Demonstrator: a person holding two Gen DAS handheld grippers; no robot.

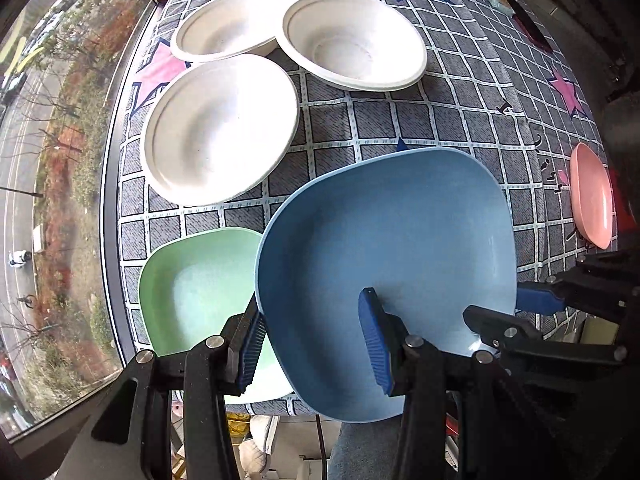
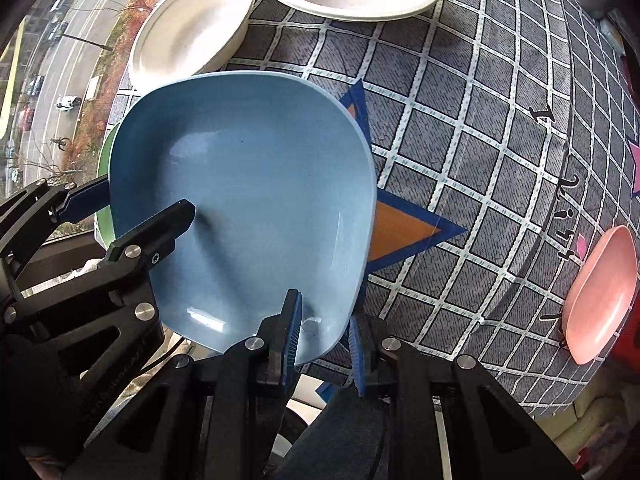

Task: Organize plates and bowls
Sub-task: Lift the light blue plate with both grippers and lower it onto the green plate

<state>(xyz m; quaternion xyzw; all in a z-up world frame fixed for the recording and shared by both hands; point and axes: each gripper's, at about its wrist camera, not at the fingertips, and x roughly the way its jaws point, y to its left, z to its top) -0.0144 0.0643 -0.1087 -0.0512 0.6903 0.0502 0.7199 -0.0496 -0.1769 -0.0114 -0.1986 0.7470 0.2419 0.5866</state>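
Found the blue plate (image 1: 384, 240) raised over the near edge of the checked tablecloth (image 1: 460, 100), its left side overlapping the green plate (image 1: 192, 292). Judged the job barely begun: saw nothing stacked yet. Counted three white bowls (image 1: 220, 128) lying singly further back and a pink plate (image 1: 592, 196) well apart at the far right, all left to gather. Guessed the blue plate was headed onto the green one. Saw the right gripper (image 2: 325, 312) pinched on the plate's near rim, one pad inside, one beneath. Saw the left gripper (image 1: 312, 308) spread wide astride the plate's left wall, outer pad just beside the rim, apparently not clamping.
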